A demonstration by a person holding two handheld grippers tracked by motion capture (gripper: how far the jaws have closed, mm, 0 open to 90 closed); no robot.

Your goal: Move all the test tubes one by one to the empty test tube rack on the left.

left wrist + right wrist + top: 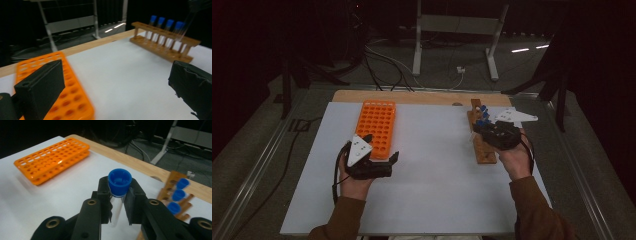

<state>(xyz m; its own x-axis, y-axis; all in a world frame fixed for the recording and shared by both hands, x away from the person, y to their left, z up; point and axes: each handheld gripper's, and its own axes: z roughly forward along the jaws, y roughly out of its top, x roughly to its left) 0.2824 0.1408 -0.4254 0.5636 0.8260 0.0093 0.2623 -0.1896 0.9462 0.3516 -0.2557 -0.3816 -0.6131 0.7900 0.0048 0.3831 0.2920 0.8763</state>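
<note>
Your right tool (119, 202) is clamped on a clear test tube (117, 212) just under its blue cap (120, 181), and the tube stands close to upright between the jaws, its long axis running down from the cap toward the worktop (432, 190). In the high view that tool (479, 131) sits over the wooden rack (484, 150) at the right side of the worktop, with the other blue-capped tubes (482, 111) in the rack just behind it.

The relation that matters is this: the orange rack (376, 127) lies well apart from the held tube, straight across the worktop to your left, with bare white surface between. Its long side runs away from you, parallel to the wooden rack, so I judge that carrying the tube over keeps it vertical and brings it down into a hole from above.

Your left tool (379, 159) is the nearer one to the orange rack, at its near end, jaws standing wide apart with nothing between them; in the left gripper view the orange rack (67, 100) sits behind the left jaw.

Hard to read: the lower end of the tube is cut off by the jaws in the right gripper view, so you cannot tell whether it is clear of the wooden rack's holes. The left gripper view is blurred, and in the high view the tube itself is too small to make out.
</note>
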